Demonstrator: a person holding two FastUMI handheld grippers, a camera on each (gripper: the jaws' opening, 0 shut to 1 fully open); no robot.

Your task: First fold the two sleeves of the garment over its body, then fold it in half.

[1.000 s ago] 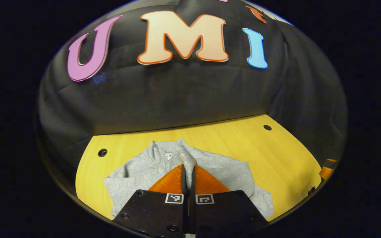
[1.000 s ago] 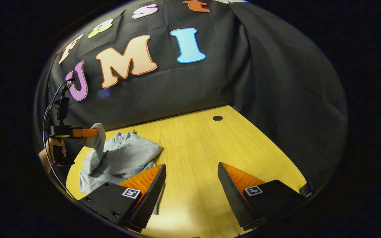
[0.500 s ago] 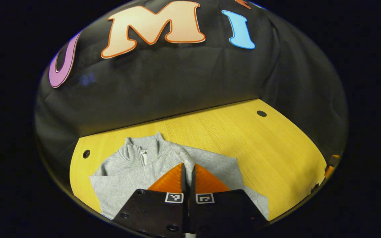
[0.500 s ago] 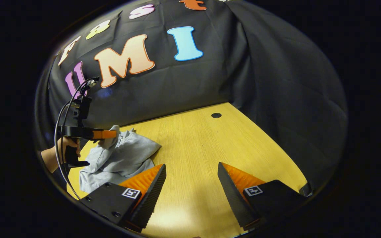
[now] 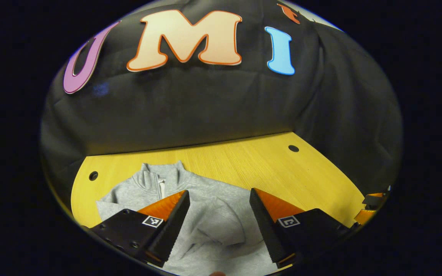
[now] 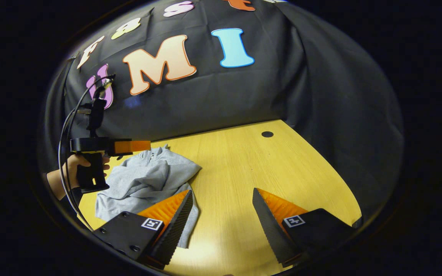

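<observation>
left tool [image 5: 218, 226]: wide open, nothing between its fingers. It hangs just above the garment; the grey cloth shows in the gap between the two fingers.

left tool, seen from the right gripper view [image 6: 144, 146]: held level over the collar end of the garment, well apart from the right tool. Looks like it's clear of the fabric, but I can't say for sure from this angle.

hand [image 6: 76, 165]: wrapped round the left tool's grip, at the left edge of the right gripper view. A cable [image 6: 64, 145] loops up from that tool to the bit on top of it.

garment [image 5: 213, 226]: grey zip-neck top, lying on the desk with its collar toward the booth wall. One sleeve [image 5: 217, 224] is laid across the body, a bit rumpled, with folds bunched near the middle. In the right gripper view the garment [image 6: 148, 180] sits at the left part of the desk, and its near edge runs behind that tool's left finger.

right tool [image 6: 223, 226]: also wide open and holding nothing. Bare desk shows between its fingers, garment just off to its left.

desk [image 6: 244, 172]: yellow wood grain, with a round dark hole [image 6: 267, 134] near the far right corner.
</observation>
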